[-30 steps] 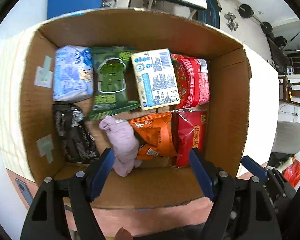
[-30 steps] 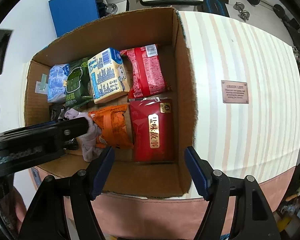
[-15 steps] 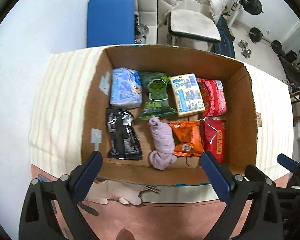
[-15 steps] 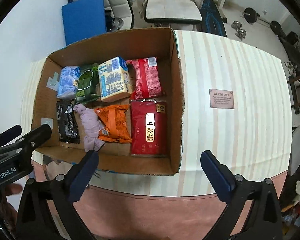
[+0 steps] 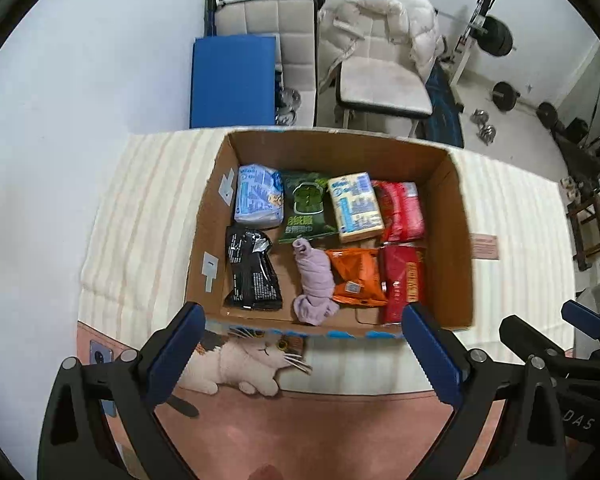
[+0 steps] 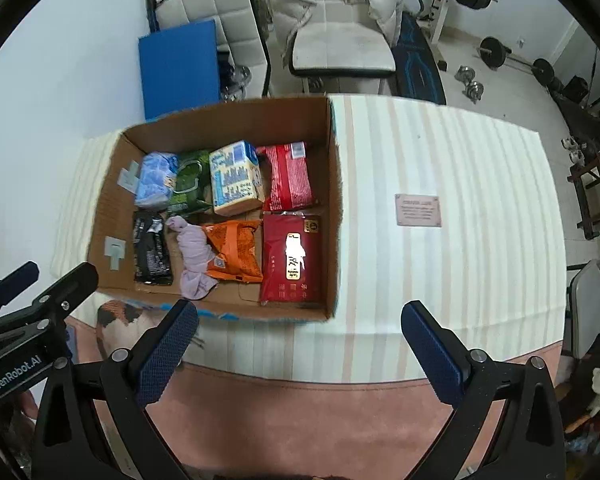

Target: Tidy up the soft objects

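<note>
An open cardboard box sits on a striped tablecloth and holds several soft packs. Among them lie a rolled lilac cloth, an orange pack, a red pack and a black pack. A plush cat lies on the table in front of the box. My left gripper hangs open above the box's near wall, nothing between its fingers. My right gripper is open too, above the table's front edge beside the box.
The back row holds a light blue pack, a green pack, a yellow pack and another red pack. A small label plate lies on the cloth right of the box. A white chair and weights stand behind the table.
Both grippers opened wider and rose back from the box, so the box looks smaller. The lilac cloth and the packs stay in the box. The plush cat came into view.
</note>
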The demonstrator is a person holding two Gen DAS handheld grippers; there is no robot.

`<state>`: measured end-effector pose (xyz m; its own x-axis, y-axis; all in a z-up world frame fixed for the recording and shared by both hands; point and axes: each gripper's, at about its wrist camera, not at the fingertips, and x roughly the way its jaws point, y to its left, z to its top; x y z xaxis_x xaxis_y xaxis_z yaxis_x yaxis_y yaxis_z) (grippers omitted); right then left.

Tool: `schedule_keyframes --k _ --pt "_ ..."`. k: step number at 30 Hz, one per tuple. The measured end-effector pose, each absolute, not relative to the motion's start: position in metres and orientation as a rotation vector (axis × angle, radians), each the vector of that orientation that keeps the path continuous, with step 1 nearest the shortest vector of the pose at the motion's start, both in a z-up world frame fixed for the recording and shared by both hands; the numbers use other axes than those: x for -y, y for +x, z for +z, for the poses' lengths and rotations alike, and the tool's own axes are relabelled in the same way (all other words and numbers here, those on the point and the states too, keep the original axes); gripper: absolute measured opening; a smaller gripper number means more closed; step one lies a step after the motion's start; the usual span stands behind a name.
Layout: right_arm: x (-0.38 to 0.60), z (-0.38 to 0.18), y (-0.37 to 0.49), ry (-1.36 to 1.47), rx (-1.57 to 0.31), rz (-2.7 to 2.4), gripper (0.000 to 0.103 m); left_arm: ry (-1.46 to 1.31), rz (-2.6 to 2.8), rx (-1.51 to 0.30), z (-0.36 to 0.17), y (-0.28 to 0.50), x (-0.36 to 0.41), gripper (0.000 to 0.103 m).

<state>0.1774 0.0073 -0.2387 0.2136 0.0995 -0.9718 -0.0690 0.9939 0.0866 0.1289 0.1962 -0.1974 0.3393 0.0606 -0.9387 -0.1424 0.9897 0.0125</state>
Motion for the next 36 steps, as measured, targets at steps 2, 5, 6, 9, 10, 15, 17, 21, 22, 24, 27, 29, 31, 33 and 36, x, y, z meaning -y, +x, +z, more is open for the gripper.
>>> schedule_keyframes --k 2,5,6,9,10,15,17,21,22,24,27,29,31,33,36 --pt "-0.001 -0.219 0.166 0.036 -1.318 0.12 0.103 -0.082 0.126 -1.182 -0.18 0.117 -0.191 0.101" --pt "0.01 -0.188 0.148 0.049 -1.273 0.131 0.103 -0.083 0.11 -1.137 -0.153 0.101 -0.185 0.101" --pt "0.013 -0.177 0.141 0.052 -1.257 0.131 0.103 -0.079 0.108 -1.123 -0.145 0.096 -0.183 0.101" --pt "0.021 -0.152 0.124 0.064 -1.224 0.143 0.103 -0.043 0.107 -1.092 -0.121 0.08 -0.174 0.101" --pt "0.023 -0.144 0.117 0.066 -1.211 0.145 0.103 -0.027 0.108 -1.087 -0.112 0.074 -0.17 0.101" --pt "0.03 -0.104 0.086 0.063 -1.157 0.163 0.103 -0.033 0.087 -1.049 -0.081 0.052 -0.164 0.101" --pt "0.03 -0.09 0.077 0.052 -1.129 0.167 0.103 -0.039 0.079 -1.038 -0.073 0.044 -0.162 0.101" --pt "0.035 -0.062 0.056 0.035 -1.073 0.166 0.103 -0.047 0.065 -1.011 -0.054 0.027 -0.159 0.101" --pt "0.037 -0.055 0.051 0.037 -1.064 0.167 0.103 -0.048 0.064 -1.004 -0.051 0.025 -0.158 0.101" --pt "0.039 -0.047 0.044 0.033 -1.051 0.166 0.103 -0.053 0.063 -0.989 -0.042 0.018 -0.157 0.101" --pt "0.041 -0.041 0.036 0.026 -1.045 0.164 0.103 -0.055 0.06 -0.97 -0.035 0.01 -0.155 0.101" --pt "0.044 -0.037 0.03 0.026 -1.041 0.159 0.103 -0.048 0.065 -0.966 -0.034 0.008 -0.154 0.101" --pt "0.046 -0.035 0.027 0.024 -1.034 0.151 0.103 -0.047 0.058 -0.966 -0.034 0.006 -0.154 0.101" --pt "0.049 -0.032 0.025 0.03 -1.026 0.141 0.103 -0.045 0.058 -0.967 -0.034 0.005 -0.152 0.101" --pt "0.054 -0.026 0.02 0.034 -1.007 0.123 0.103 -0.036 0.059 -0.962 -0.036 0.007 -0.15 0.101"
